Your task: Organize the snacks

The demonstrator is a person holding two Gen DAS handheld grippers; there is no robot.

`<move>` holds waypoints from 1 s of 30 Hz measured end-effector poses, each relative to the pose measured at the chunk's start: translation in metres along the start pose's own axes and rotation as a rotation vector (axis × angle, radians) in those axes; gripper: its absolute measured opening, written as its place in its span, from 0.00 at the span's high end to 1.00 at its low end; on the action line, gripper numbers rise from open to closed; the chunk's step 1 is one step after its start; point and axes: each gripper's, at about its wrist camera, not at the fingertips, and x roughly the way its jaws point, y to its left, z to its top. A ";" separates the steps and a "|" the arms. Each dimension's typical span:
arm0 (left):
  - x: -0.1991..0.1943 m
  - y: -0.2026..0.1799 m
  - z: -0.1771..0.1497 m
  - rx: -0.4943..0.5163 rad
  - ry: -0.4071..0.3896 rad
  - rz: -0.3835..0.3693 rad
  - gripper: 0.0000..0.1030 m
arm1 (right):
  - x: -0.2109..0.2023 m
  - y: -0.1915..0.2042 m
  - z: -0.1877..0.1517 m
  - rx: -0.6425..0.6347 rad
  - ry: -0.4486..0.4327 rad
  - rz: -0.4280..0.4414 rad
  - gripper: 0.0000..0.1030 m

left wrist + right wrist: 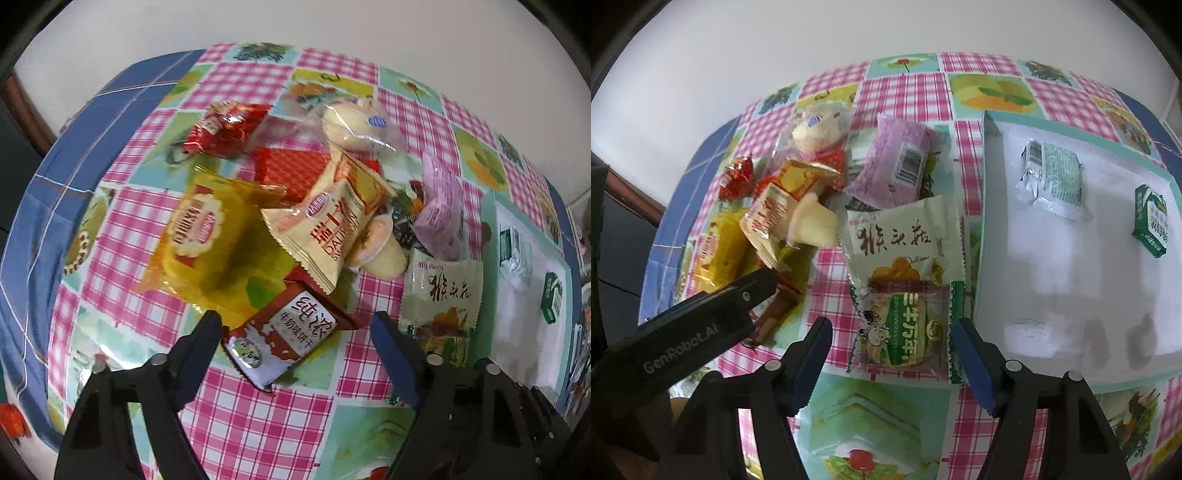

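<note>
Left tool (295,325) straddled brown milk-biscuit packet (291,339), jaws spread, not yet pinching. Right tool (890,332) spread around small green cracker packet (905,332); white tray (1071,266) at 2 o'clock, likely destination.

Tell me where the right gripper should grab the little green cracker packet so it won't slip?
Grab the little green cracker packet across its two long side edges, coming straight down from above. It lies flat on a bigger pale green packet, and the right gripper already has a finger on each side. Pinching only the thin crimped end would probably slip.
</note>
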 end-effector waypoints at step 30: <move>0.040 0.002 0.014 0.010 0.126 -0.056 0.38 | 0.021 0.020 0.001 -0.071 0.047 0.025 0.35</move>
